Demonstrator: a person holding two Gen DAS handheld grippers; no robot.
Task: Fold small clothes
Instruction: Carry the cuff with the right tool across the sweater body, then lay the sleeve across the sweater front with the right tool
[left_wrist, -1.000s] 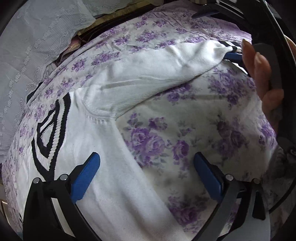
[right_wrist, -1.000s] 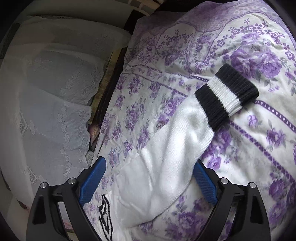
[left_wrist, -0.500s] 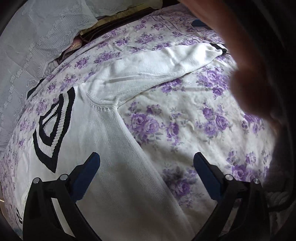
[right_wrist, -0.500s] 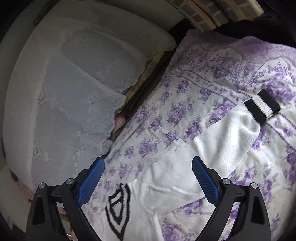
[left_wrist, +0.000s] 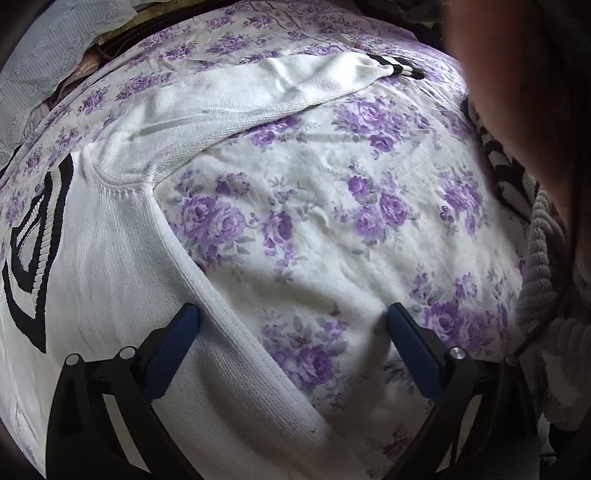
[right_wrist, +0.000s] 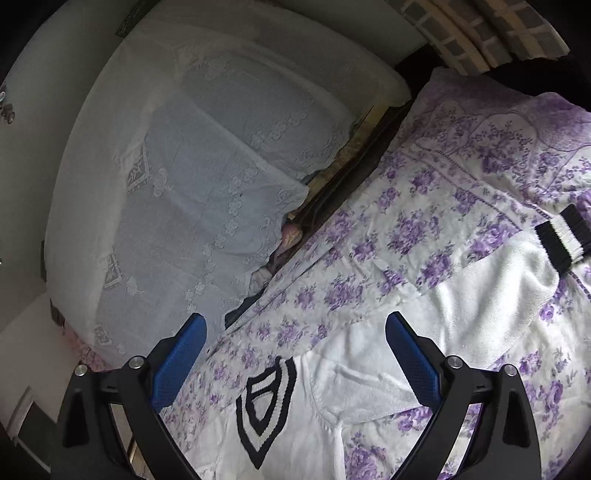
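Pulled back from the sleeve (right_wrist: 491, 280), the right gripper (right_wrist: 295, 347) hangs wide open and empty; the left gripper (left_wrist: 291, 332), equally open, straddles the sweater (left_wrist: 110, 266) hem, spread on the bed (left_wrist: 369, 206). Soft, probably light knit; grip the cuff (right_wrist: 565, 236).

Bed spread with purple floral sheet (right_wrist: 424, 225); alongside, furniture draped in white lace cloth (right_wrist: 207, 192); pale wall (right_wrist: 33, 155) behind; tiled surface (right_wrist: 476, 33) at upper right.
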